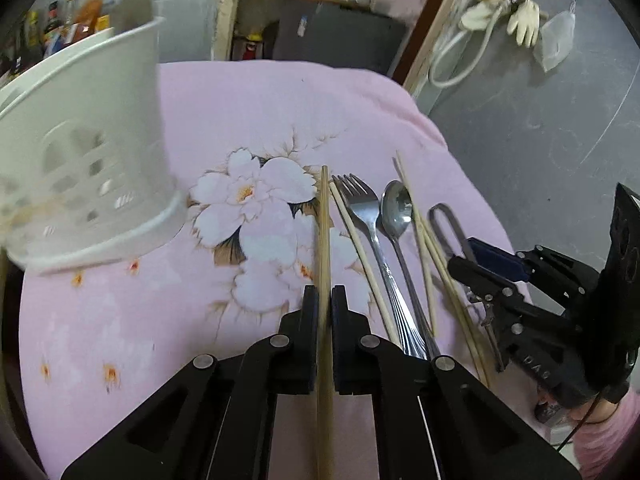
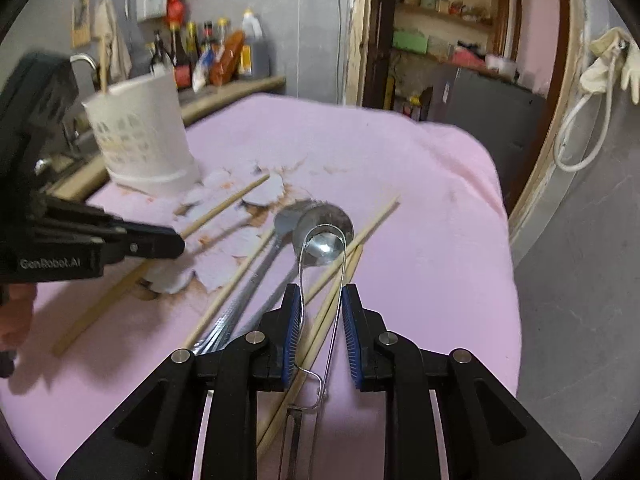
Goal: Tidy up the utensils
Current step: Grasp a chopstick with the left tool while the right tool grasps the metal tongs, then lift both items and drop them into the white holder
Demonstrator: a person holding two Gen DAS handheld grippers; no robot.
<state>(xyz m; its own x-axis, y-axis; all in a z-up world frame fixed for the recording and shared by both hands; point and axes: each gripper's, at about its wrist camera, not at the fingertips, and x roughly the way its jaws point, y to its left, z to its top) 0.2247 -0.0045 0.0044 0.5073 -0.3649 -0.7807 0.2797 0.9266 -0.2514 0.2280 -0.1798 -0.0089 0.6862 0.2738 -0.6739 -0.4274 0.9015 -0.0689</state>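
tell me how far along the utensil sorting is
Early on. Done: at least one stick already stands in the white holder. In hand: the left gripper is shut on a chopstick, and the right gripper straddles the peeler, jaws not yet closed. Left on the pink cloth: the fork, the spoon and several loose chopsticks.
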